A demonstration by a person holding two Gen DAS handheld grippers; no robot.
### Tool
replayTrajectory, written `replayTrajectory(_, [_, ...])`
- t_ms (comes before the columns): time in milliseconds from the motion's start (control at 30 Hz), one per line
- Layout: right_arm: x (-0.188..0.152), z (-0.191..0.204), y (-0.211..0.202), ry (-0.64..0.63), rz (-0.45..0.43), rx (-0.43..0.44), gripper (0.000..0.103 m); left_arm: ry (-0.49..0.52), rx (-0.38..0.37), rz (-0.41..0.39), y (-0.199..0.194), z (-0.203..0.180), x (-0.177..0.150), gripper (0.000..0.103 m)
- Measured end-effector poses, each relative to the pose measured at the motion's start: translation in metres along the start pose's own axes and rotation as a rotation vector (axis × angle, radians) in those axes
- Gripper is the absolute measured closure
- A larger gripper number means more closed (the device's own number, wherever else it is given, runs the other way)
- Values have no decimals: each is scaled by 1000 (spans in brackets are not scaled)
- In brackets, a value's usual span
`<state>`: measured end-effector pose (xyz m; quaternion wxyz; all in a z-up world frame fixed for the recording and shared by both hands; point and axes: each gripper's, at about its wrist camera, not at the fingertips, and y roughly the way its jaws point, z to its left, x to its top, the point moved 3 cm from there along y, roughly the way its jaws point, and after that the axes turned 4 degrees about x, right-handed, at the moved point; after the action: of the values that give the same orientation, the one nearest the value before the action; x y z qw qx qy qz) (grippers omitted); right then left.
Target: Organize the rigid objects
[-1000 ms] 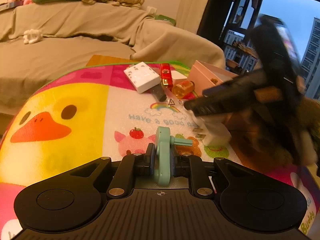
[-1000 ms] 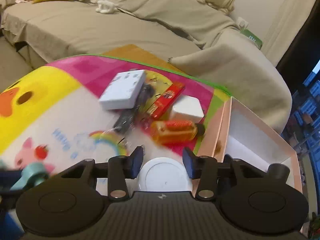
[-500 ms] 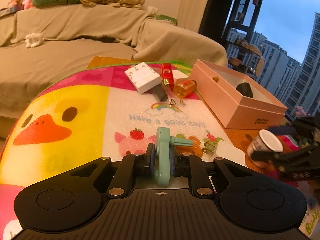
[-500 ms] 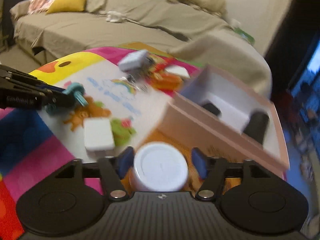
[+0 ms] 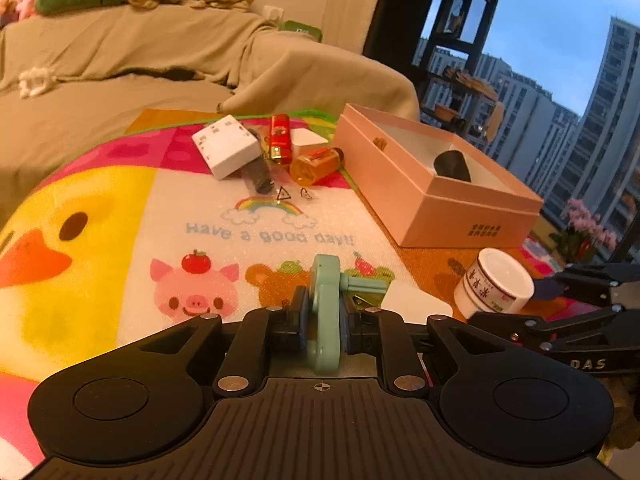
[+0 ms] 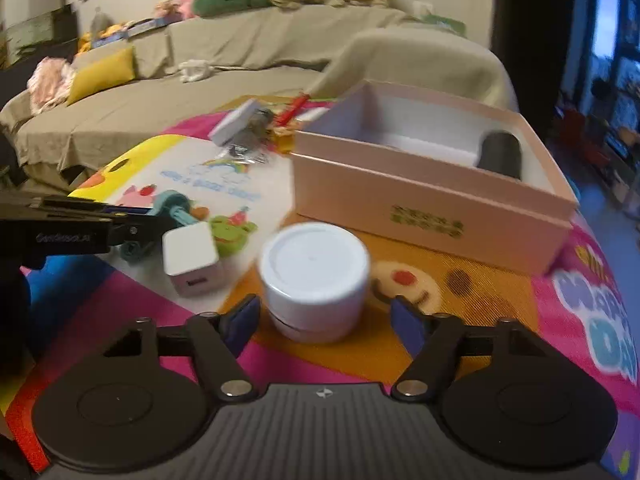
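A bright play mat (image 5: pixel 100 208) with a duck and a pig covers the surface in front of a beige sofa (image 5: pixel 120 64). The left gripper (image 5: pixel 324 320) is pressed together on a mint-green plastic tool (image 5: pixel 326 312), which stands upright between its pads. The right gripper (image 6: pixel 324 320) is spread, its jaws have just been closing, and the white jar (image 6: pixel 314 276) stands on the mat between the blue pads (image 6: pixel 408 322) with a gap at each side. The pink box (image 6: pixel 432 196) is open, just behind the jar, with a dark object (image 6: pixel 500 154) inside. A white charger (image 6: pixel 192 260) lies near the jar's left. The mat right of the jar is free.
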<state>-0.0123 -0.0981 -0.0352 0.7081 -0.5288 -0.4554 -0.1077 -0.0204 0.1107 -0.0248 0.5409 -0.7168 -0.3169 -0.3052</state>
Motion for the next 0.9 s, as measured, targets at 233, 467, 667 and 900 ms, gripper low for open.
replayTrajectory(233, [15, 10, -23, -82, -27, -48, 49, -23, -18, -1, 0, 3, 0, 84])
replayTrajectory(467, [25, 7, -35, -97, 7, -87, 49, -52, -38, -1, 0, 8, 0, 83])
replayTrajectory(667, [20, 0, -23, -99, 90, -125, 49, -58, -42, -1, 0, 8, 0, 83])
replayTrajectory(900, [17, -12, -19, -23, 141, -101, 49, -60, -44, -1, 0, 9, 0, 83])
